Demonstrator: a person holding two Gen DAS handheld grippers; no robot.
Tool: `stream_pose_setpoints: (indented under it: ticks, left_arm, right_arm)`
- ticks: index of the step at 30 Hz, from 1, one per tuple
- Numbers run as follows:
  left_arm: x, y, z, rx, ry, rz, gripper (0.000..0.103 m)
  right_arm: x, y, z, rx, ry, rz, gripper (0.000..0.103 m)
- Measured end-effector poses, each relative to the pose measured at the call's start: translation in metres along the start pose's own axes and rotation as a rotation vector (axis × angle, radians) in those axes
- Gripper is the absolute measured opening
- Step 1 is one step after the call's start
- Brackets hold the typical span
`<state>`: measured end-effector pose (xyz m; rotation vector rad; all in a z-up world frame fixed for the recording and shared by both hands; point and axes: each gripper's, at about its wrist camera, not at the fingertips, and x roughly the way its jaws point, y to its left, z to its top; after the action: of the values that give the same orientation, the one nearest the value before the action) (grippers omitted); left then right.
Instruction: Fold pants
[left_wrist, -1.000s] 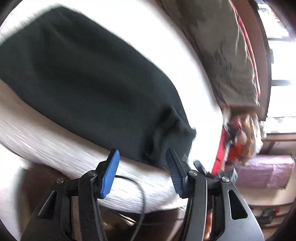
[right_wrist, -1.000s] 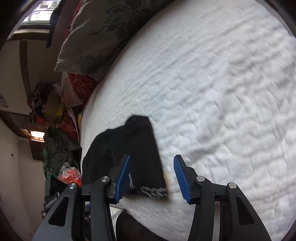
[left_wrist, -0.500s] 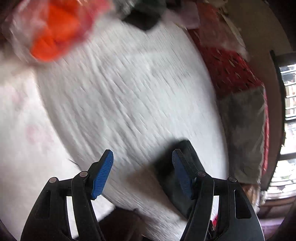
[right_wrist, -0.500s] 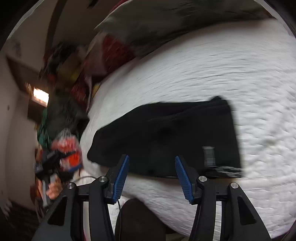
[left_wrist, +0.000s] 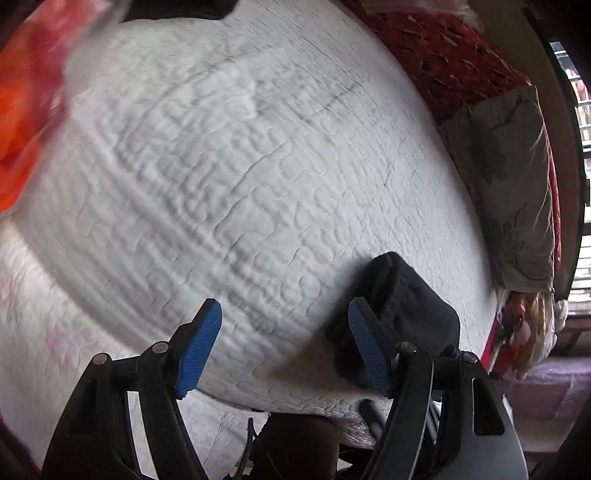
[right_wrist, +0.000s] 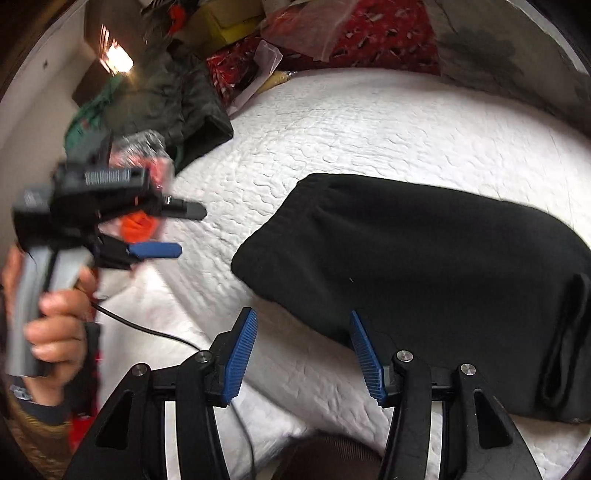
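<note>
- White quilted bed (left_wrist: 258, 177) offers wide bare room left of the folded black pants (right_wrist: 424, 258); clutter crowds its far edge
- Left gripper (left_wrist: 284, 347) opening, nothing between; pants just right of it
- Right gripper (right_wrist: 303, 354) spread, empty, over the pants' near edge

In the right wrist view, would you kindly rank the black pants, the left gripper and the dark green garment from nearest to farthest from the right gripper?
1. Black pants: folded on the white quilt, just ahead of the right gripper, to its right.
2. Left gripper: held in a hand, off to the left, jaws opening, empty.
3. Dark green garment: heaped at the far left corner.
</note>
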<state>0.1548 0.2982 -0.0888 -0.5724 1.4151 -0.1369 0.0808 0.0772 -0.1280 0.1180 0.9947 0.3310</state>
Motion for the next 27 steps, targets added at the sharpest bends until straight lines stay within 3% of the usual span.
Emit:
stream_pose_setpoints:
  ticks: [4, 8, 11, 13, 16, 18, 20, 27]
  left_arm:
    - [0.006, -0.004, 0.014, 0.009, 0.027, -0.007, 0.071]
    - [0.015, 0.000, 0.026, -0.015, 0.048, -0.039, 0.071]
    - [0.023, 0.003, 0.031, -0.037, 0.076, -0.077, 0.071]
    - [0.029, -0.001, 0.031, -0.028, 0.096, -0.091, 0.071]
    - [0.040, -0.014, 0.032, 0.011, 0.130, -0.098, 0.071]
    - [0.045, -0.023, 0.032, 0.036, 0.144, -0.089, 0.071]
    - [0.050, -0.035, 0.034, 0.064, 0.149, -0.067, 0.073]
    - [0.067, -0.066, 0.028, 0.063, 0.206, -0.203, 0.076]
  right_arm:
    - [0.019, 0.016, -0.004, -0.071, -0.021, -0.079, 0.057]
    - [0.036, 0.022, -0.003, -0.053, -0.046, -0.154, 0.066]
    - [0.046, 0.037, -0.005, -0.131, -0.070, -0.232, 0.075]
    - [0.052, 0.042, -0.005, -0.155, -0.086, -0.267, 0.074]
    - [0.049, 0.032, -0.004, -0.124, -0.117, -0.285, 0.053]
    - [0.042, 0.019, -0.002, -0.083, -0.125, -0.242, 0.039]
    - [0.037, 0.013, -0.001, -0.071, -0.127, -0.220, 0.031]
    - [0.028, 0.002, -0.001, -0.005, -0.138, -0.116, 0.023]
